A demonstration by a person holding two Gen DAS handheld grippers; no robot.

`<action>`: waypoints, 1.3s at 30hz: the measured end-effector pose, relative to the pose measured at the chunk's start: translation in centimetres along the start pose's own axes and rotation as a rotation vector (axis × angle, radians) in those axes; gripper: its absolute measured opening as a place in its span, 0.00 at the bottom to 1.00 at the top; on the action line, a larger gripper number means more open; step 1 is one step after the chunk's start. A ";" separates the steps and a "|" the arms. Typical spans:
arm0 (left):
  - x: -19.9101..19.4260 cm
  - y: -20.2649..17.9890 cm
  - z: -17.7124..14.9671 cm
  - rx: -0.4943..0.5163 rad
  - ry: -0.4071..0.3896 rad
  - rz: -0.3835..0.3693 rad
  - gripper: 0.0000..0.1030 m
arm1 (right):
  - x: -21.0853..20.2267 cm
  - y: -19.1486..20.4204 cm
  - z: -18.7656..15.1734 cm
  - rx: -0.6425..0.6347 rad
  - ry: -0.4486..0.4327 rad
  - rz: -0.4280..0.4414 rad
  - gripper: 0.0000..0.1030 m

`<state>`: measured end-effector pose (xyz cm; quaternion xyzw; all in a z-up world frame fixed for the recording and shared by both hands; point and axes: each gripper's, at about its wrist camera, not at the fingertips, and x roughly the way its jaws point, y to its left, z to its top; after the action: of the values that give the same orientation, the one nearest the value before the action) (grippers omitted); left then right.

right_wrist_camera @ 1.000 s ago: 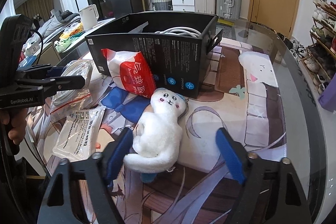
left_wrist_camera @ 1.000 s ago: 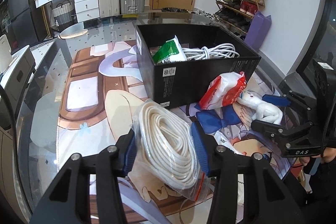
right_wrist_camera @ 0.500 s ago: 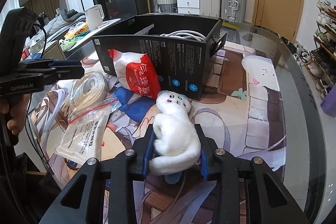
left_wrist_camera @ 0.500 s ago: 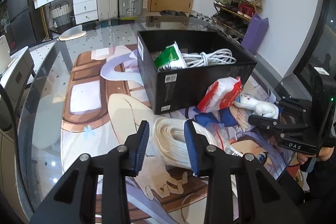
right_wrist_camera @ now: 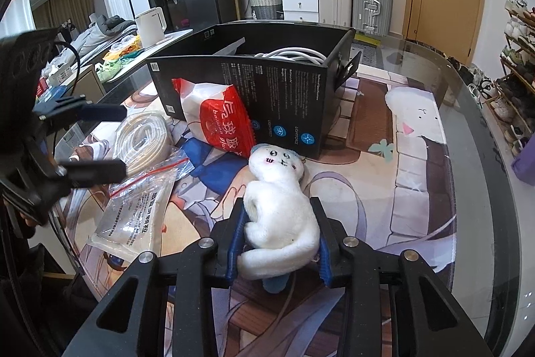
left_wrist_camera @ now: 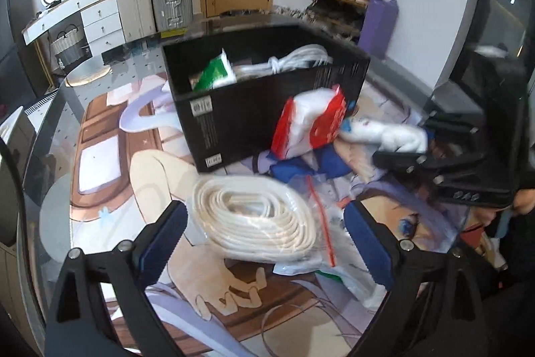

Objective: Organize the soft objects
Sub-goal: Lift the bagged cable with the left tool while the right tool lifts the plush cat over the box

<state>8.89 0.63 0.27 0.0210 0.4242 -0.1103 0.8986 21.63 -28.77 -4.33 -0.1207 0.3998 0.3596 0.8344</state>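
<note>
Two grippers up. Your right gripper clenched on white plush cat, cat lying on worktop just before black box. Red-white packet leans on box wall, between cat and box. Your left gripper spread wide, released, either side of bagged rope coil. Flat clear pouch beside coil. Box holds white cable bundle and green-white packet.
</note>
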 end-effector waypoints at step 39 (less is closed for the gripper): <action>-6.4 1.1 1.7 -0.061 -0.178 -0.030 0.56 | -8.5 1.2 1.5 -0.071 -0.172 0.027 0.34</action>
<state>6.51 2.60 6.21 -0.0224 0.3458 -0.1122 0.9313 18.07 -31.43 3.21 -0.1132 0.3153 0.3939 0.8559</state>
